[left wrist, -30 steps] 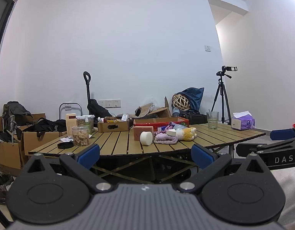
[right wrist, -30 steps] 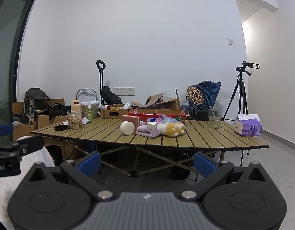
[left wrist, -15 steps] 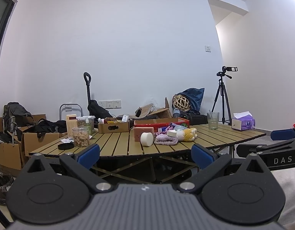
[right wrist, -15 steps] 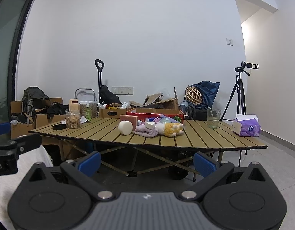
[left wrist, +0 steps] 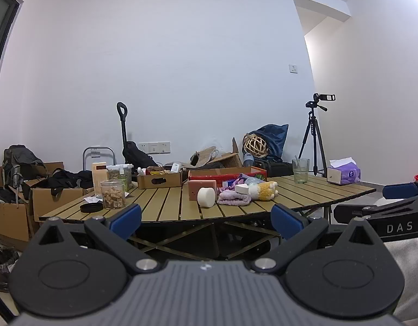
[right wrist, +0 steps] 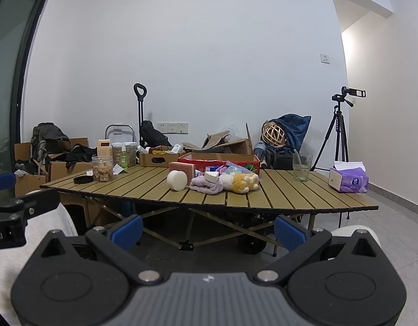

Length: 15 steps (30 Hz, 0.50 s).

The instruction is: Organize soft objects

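Note:
Soft things lie in a cluster on the slatted wooden table (left wrist: 317, 190) (right wrist: 290, 193): a white foam cylinder (left wrist: 206, 197) (right wrist: 176, 180), a pink sponge block (left wrist: 202, 187) (right wrist: 181, 168), a lilac cloth (left wrist: 233, 198) (right wrist: 206, 186) and a yellow and white plush toy (left wrist: 263, 190) (right wrist: 240, 182). A red box (left wrist: 226, 174) (right wrist: 219, 160) stands behind them. My left gripper (left wrist: 206, 221) and right gripper (right wrist: 207, 229) are both open and empty, well short of the table and below its top.
On the table stand a jar of snacks (left wrist: 112, 194) (right wrist: 102, 168) with a black lid (left wrist: 91, 207) beside it, a cardboard box (left wrist: 159, 180), a glass (left wrist: 300, 170) (right wrist: 302, 167) and a purple tissue pack (left wrist: 344, 174) (right wrist: 349, 180). A tripod (right wrist: 338, 133) and cartons stand behind.
Both views show the table slightly lower and a touch nearer than a second ago. Both grippers stay open and nothing on the table has moved.

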Each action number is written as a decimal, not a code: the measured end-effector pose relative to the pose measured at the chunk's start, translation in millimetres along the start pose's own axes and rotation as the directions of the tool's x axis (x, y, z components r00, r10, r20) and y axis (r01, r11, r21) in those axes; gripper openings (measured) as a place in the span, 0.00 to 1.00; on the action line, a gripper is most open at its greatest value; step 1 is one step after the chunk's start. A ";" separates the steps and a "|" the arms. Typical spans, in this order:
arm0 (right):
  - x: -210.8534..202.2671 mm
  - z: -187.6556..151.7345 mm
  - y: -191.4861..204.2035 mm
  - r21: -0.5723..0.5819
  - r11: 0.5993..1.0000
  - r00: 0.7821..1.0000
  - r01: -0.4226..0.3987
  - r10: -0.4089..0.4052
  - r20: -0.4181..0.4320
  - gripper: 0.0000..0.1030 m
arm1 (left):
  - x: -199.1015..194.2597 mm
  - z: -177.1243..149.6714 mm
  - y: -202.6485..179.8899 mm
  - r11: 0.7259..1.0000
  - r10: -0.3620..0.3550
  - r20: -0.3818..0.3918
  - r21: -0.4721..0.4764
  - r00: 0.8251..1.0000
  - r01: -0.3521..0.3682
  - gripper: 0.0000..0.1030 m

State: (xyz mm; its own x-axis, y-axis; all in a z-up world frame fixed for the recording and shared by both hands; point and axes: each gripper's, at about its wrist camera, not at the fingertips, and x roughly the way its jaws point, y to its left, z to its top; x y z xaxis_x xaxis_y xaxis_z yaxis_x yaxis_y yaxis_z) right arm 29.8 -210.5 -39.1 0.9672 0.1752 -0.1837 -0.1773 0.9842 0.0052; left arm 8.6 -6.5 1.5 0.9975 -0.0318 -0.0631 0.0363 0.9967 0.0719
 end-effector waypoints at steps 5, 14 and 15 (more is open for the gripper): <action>0.2 0.1 -0.2 -0.002 1.000 1.000 0.000 0.000 0.000 1.00 | 0.1 0.9 0.4 1.000 -0.004 -0.003 -0.001 1.000 0.004 1.00; 7.4 2.4 1.3 -0.025 1.000 1.000 0.007 -0.007 0.010 1.00 | 6.3 4.4 0.6 1.000 -0.007 -0.001 0.000 1.000 0.007 1.00; 8.3 4.3 1.9 -0.030 1.000 1.000 0.007 -0.006 0.017 1.00 | 7.7 5.5 1.2 1.000 -0.007 0.004 0.000 1.000 0.007 1.00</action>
State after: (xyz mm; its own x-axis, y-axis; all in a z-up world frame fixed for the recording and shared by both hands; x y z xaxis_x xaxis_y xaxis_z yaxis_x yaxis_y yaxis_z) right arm 38.3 -207.1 -36.3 0.9712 0.1694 -0.1673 -0.1761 0.9840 -0.0259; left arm 16.7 -6.0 6.5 0.9975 -0.0385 -0.0600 0.0428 0.9965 0.0719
